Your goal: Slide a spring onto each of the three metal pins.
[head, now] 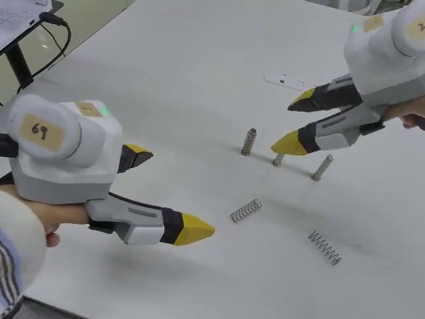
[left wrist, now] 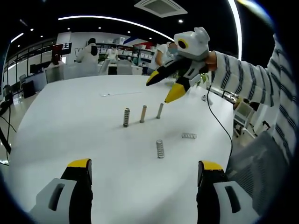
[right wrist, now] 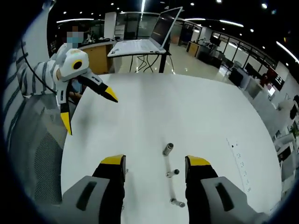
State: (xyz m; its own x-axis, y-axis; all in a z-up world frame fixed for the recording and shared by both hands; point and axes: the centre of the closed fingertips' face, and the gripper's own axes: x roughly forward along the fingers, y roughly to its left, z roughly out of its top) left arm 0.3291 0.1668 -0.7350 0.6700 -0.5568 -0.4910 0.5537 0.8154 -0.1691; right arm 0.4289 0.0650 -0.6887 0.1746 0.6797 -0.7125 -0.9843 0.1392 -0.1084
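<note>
Three short metal pins stand in a row on the white table. The left pin [head: 249, 141] wears a spring; the middle pin [head: 278, 160] and the right pin [head: 322, 167] are bare. Two loose springs lie flat in front of them, one near the middle [head: 246, 211] and one further right [head: 325, 247]. My right gripper [head: 292, 124] hovers open just above the middle pin, holding nothing. My left gripper [head: 169, 193] is open and empty at the lower left, short of the near spring. In the left gripper view, the sprung pin [left wrist: 126, 117] and loose springs [left wrist: 160, 149] lie ahead.
A flat white strip [head: 289, 82] lies on the table behind the pins. At the top left corner a laptop [head: 20, 13] sits on a stand with a black cable [head: 56, 33]. Chairs and desks of an office show beyond the table edge.
</note>
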